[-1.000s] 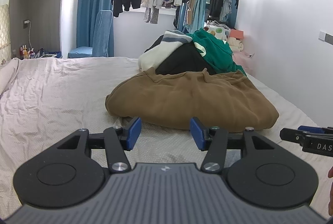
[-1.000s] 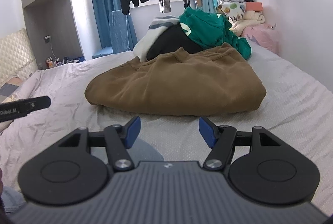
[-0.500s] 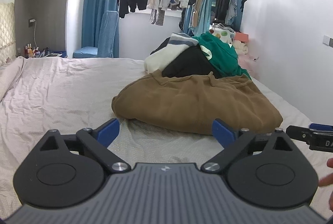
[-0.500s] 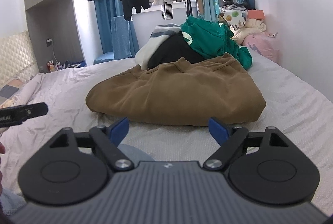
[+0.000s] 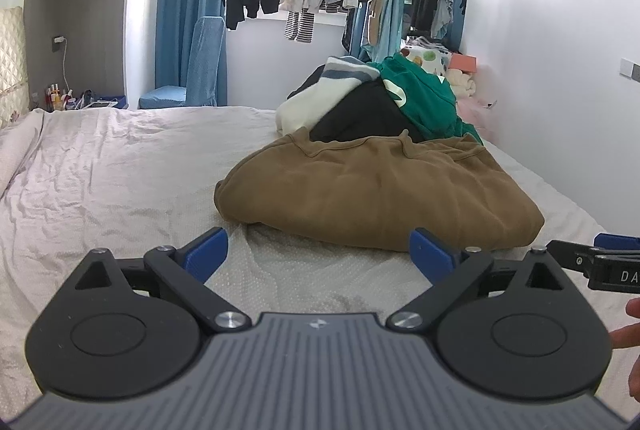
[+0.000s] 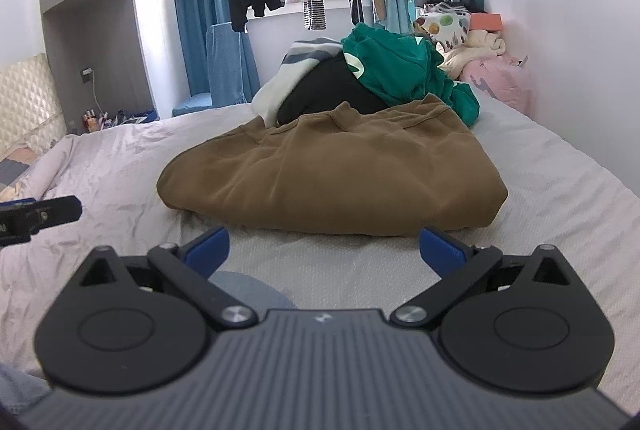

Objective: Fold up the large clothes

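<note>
Since a second ago both sets of jaws have swung from a narrow gap to fully spread, and both cameras have lifted a little, so the brown garment sits slightly lower and fuller in each view. That reads as the person readying both tools for a fresh grab, not holding anything; the fold in hand looks finished or paused, and the next pinch has not begun.

The bed, covered in a wrinkled pale sheet, fills most of both views. On it, toward the far right side, a heap of unfolded clothes in green, black and white is piled against the wall end. Just in front of that heap, touching it, lies the brown sweatshirt, folded into a thick rounded bundle with its collar toward the heap and its fold edge facing the cameras.

The left gripper hovers above the sheet, jaws wide apart and empty, the sweatshirt's near edge just beyond its tips and somewhat to the right of centre. The right gripper is likewise spread and empty, with the sweatshirt nearly centred ahead, close but not touching.
</note>
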Demonstrator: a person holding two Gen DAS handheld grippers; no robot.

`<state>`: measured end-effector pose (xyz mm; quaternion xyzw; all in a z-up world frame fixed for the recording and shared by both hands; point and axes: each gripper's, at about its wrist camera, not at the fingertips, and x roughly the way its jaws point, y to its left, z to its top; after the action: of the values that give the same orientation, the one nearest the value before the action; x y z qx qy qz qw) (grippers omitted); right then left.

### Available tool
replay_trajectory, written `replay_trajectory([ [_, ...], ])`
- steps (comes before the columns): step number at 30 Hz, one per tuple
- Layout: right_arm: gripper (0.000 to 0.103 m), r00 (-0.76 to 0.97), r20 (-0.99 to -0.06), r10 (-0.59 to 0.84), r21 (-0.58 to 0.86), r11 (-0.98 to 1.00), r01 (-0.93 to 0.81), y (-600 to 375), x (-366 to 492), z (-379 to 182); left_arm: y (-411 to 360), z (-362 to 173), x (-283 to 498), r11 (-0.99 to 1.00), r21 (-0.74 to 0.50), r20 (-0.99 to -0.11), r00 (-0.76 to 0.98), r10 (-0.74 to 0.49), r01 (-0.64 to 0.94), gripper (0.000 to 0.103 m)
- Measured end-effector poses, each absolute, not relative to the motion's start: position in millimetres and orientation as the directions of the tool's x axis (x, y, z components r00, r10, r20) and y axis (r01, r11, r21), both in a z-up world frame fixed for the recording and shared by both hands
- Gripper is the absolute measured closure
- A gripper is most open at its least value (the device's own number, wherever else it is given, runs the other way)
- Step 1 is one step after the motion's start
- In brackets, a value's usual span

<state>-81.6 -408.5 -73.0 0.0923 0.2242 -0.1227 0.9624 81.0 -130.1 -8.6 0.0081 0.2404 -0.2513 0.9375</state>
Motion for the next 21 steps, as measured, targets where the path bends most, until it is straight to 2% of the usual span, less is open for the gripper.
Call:
replay_trajectory([
  [21,0.000,0.869,-0.454,-0.196,0.108,0.956,0.273,-406.8,-79.2,-74.6,-132.0,-11.7,79.4,0.876,-0.092,-0.460,0.760,-0.460,0.474,0.004],
])
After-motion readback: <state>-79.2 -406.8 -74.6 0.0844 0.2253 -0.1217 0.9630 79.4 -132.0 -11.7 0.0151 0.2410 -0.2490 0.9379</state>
